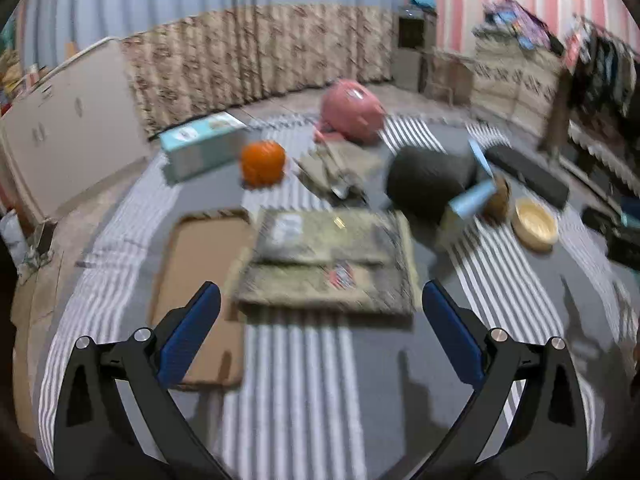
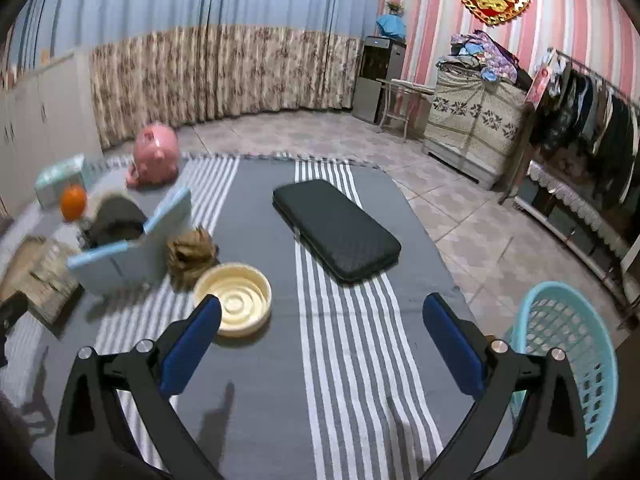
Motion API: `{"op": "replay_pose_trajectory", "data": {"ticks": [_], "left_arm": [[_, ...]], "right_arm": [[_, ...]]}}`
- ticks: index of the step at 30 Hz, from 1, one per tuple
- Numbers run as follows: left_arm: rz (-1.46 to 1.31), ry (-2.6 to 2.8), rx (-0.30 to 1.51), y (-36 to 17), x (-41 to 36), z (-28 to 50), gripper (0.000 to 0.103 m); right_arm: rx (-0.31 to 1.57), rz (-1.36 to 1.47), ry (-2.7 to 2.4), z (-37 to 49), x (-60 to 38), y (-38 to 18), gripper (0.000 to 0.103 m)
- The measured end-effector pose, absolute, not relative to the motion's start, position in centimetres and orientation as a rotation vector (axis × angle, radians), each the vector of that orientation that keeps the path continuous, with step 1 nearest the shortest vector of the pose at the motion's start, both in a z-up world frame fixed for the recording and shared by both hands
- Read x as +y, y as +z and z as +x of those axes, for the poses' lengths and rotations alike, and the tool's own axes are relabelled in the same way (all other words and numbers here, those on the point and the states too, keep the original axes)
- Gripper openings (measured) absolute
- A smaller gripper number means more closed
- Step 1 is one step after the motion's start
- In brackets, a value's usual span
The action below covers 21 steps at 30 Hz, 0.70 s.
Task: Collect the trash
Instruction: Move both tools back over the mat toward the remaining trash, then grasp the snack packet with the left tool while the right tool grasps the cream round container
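Observation:
My left gripper (image 1: 322, 332) is open and hangs over a striped grey mat (image 1: 304, 380), just short of a flat printed carton (image 1: 328, 256) and a brown cardboard sheet (image 1: 200, 280); this view is blurred. Open as well, my right gripper (image 2: 322, 336) hovers above the mat (image 2: 344, 360) with nothing between its fingers. A turquoise mesh basket (image 2: 568, 360) stands at its right, off the mat. Ahead on its left are a cream bowl (image 2: 234, 298), a crumpled brown wad (image 2: 192, 254) and an open light-blue box (image 2: 128, 248).
A black cushion (image 2: 336, 228) lies mid-mat. Farther back are a pink piggy bank (image 1: 352, 110), an orange ball (image 1: 263, 162), a teal box (image 1: 204, 146), a dark bag (image 1: 428, 178) and crumpled tan paper (image 1: 336, 172). Cabinets, curtains and a clothes rack (image 2: 592, 120) ring the room.

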<state>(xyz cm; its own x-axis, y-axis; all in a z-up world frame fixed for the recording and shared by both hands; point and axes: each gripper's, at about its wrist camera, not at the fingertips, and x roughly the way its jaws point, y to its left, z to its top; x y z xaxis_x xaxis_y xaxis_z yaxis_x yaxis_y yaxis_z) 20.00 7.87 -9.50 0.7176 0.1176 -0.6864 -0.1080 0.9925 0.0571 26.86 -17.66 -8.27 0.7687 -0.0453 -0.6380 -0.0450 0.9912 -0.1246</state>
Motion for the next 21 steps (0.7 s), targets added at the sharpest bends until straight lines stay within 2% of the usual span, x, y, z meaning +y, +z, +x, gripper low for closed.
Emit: {"op": "replay_pose_trajectory", "data": {"ticks": [4,10,12,14,15,19,21], "left_arm": [[0.117,0.108,0.797,-10.5,6.0,20.9,0.097],[0.115,0.061,0.873,-11.1,5.9,23.2,0.093],[0.135,0.069,0.906,-11.5,5.6,24.2,0.086],[0.152,0.077,0.920,-11.8,5.5,24.8,0.082],[0.156,0.076,0.916,-11.7,5.4,24.9,0.075],[0.184,0.058,0.895,-11.3,5.0,24.9,0.056],[0.188,0.035,0.885,-11.1,4.8,24.9,0.034]], "right_arm": [[0.714,-0.132,0.027,27.3,-16.7,-8.9,0.098],[0.742,-0.134,0.037,28.3,-16.2,-9.5,0.098],[0.743,-0.125,0.032,28.5,-16.4,-9.4,0.098],[0.746,-0.108,0.025,28.6,-16.7,-9.5,0.098],[0.749,-0.096,0.021,28.7,-17.0,-9.5,0.098],[0.762,-0.069,0.014,29.1,-17.4,-9.8,0.098],[0.765,-0.065,0.014,29.4,-17.5,-9.9,0.098]]}}
